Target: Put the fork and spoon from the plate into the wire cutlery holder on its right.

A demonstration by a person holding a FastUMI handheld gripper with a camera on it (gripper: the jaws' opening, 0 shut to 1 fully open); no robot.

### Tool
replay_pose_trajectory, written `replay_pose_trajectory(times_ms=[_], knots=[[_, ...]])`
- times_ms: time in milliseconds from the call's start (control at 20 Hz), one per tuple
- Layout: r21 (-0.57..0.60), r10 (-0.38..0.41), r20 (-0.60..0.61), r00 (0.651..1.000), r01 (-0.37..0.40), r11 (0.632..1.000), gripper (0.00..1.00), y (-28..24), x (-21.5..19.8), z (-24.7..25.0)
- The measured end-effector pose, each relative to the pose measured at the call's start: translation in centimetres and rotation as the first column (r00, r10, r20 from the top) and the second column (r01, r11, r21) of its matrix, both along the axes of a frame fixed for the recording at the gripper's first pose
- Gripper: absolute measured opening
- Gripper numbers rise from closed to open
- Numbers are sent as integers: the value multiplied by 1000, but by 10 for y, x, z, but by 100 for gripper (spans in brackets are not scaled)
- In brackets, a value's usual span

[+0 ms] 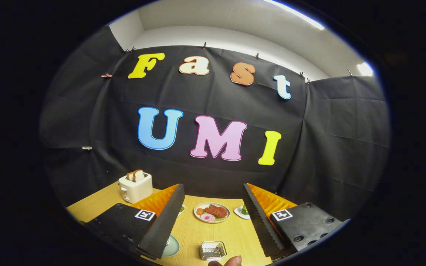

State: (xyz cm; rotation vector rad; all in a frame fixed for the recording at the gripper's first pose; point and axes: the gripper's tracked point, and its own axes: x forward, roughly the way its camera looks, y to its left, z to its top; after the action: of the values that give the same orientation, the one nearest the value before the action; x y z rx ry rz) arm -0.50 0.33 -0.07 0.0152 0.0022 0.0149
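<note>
My gripper (pixel 213 207) is held high above the wooden table (pixel 190 232), open, with nothing between its fingers. Below and between the fingers stands the wire cutlery holder (pixel 213 250), a small square metal basket. To its left lies a pale green plate (pixel 171 246), half hidden by the left finger (pixel 165 221); something metal lies on it at the finger's edge, too hidden to name. A fingertip of a person's hand (pixel 231 261) shows just in front of the holder.
A white toaster (pixel 136 186) with two bread slices stands at the table's far left. A plate of food (pixel 211 212) lies beyond the holder. A small white dish with something green (pixel 243 211) sits by the right finger. Black cloth walls close off the back.
</note>
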Motion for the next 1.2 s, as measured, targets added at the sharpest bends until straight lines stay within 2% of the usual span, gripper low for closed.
replay_pose_trajectory(times_ms=[150,250,400,500,550,650,750,950,1050,1200], knots=[[0,4,2,1000,-4,1000,98,1,-2,1],[15,34,-20,999,-34,999,98,11,-4,-4],[68,125,-140,982,-116,991,98,42,-9,-34],[111,195,-264,945,-171,979,98,68,-13,-67],[142,233,-336,913,-195,970,98,83,-16,-88],[196,298,-480,825,-231,953,97,113,-27,-136],[217,327,-590,738,-245,945,94,136,-34,-187],[212,319,-746,584,-246,946,70,163,-45,-272],[242,322,-791,520,-217,946,64,176,-46,-303],[254,299,-848,437,-160,954,63,187,-46,-342]])
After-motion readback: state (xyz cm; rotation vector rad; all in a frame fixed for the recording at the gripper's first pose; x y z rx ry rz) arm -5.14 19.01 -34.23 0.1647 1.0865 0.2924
